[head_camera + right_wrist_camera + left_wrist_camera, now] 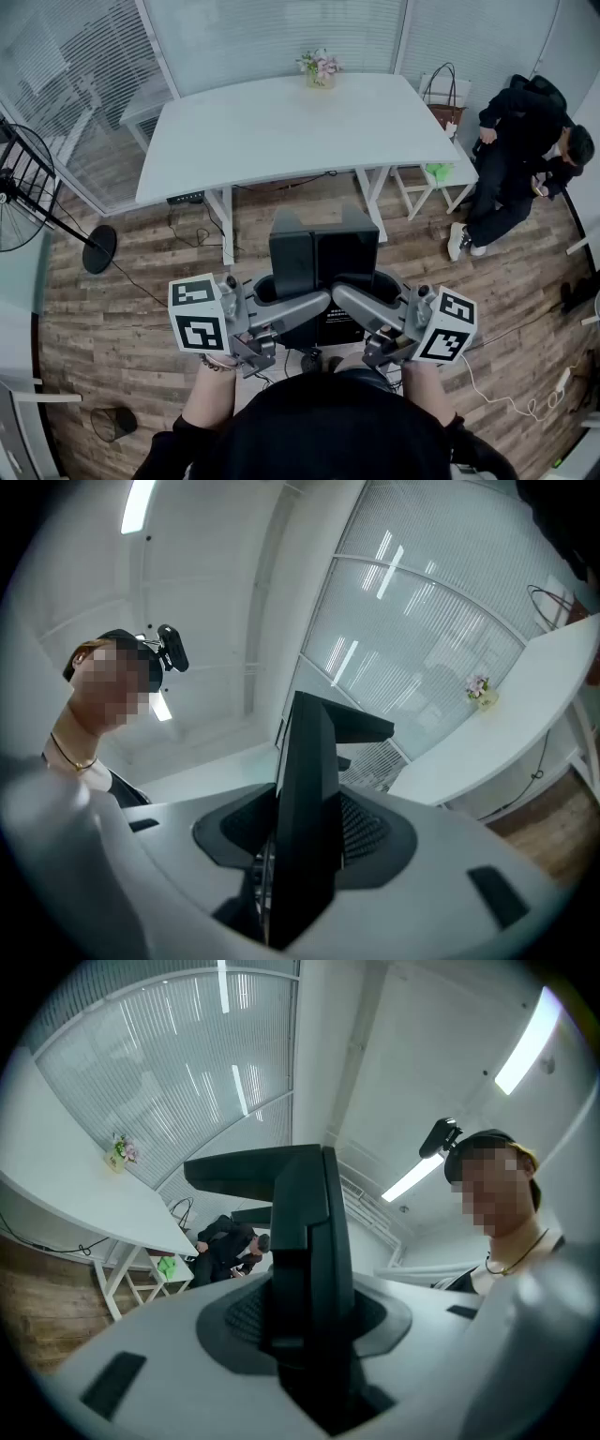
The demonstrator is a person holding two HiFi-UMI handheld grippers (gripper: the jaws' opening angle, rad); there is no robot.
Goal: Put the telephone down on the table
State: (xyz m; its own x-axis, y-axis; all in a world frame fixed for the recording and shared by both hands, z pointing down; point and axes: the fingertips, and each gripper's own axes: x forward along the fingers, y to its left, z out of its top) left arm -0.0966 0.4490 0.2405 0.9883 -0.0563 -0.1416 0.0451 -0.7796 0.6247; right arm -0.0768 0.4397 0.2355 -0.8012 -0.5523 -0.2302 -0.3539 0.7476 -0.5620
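Left gripper (309, 305): my fingers are partway closed and clamped on the black telephone (323, 248), pressing on its left side.
Right gripper (352, 302): same deal, pinched tight on the right side of it.
Telephone: up in the air in front of me, carried between both grippers over the wooden floor (141, 319), well short of the table (281, 122).
Table: white, straight ahead of me.
Vase (320, 70): at the table's far edge, with pink and white flowers in it.
Bag (444, 101): on a small white stand just right of the table, handles up. Can't see what's inside.
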